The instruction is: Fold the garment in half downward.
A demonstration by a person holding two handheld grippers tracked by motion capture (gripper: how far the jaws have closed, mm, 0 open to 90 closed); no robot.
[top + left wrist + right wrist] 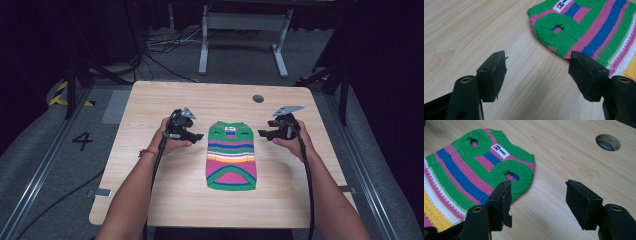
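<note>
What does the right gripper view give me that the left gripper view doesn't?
The right gripper view has the round hole in the table, both green armhole rings of the sweater, and the whole white label. The left gripper view has one ring close up and cuts the label off at the top edge. Both show striped knit lying flat on the wooden table and an open hand-held gripper with nothing between its jaws.

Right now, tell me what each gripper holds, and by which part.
Nothing is held. The left gripper and right gripper stand open over bare table, either side of the striped knitted sweater.
</note>
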